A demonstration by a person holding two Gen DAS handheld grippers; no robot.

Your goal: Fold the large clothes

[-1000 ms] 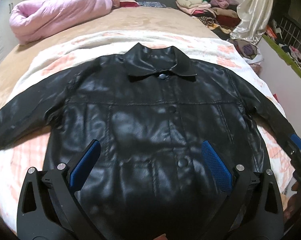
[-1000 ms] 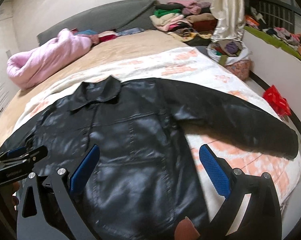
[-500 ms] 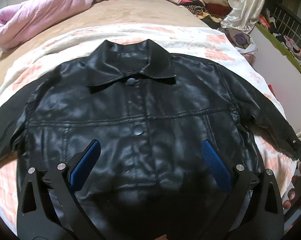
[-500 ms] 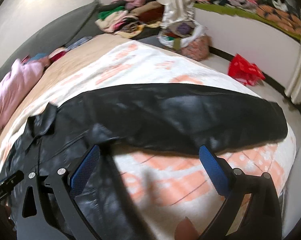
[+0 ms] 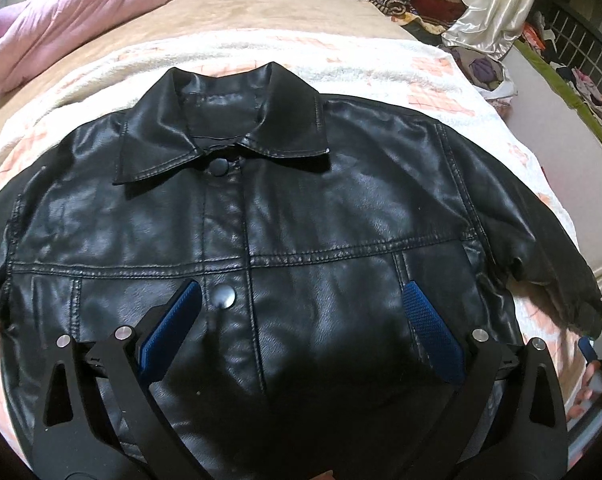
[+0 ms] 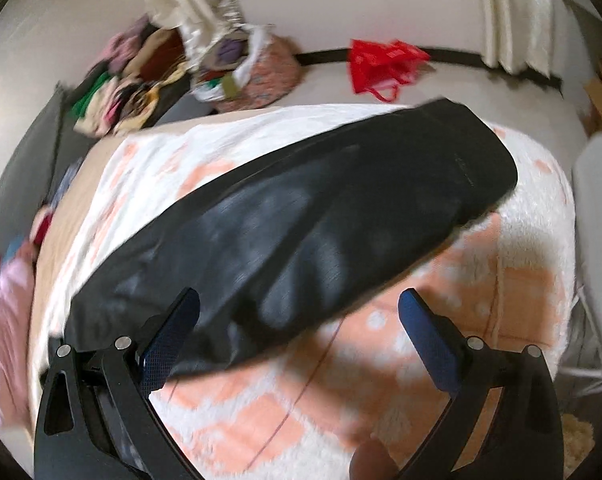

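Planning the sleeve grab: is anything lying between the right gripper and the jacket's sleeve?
Nothing visible. The right gripper hangs open over the black leather jacket's sleeve, which lies flat and uncovered on the white-and-peach blanket.

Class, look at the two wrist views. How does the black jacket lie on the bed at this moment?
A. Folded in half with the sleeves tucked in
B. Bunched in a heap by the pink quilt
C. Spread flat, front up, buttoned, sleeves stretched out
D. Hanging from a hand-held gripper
C: the jacket lies flat with collar and buttons facing up, and its sleeve stretches out across the blanket.
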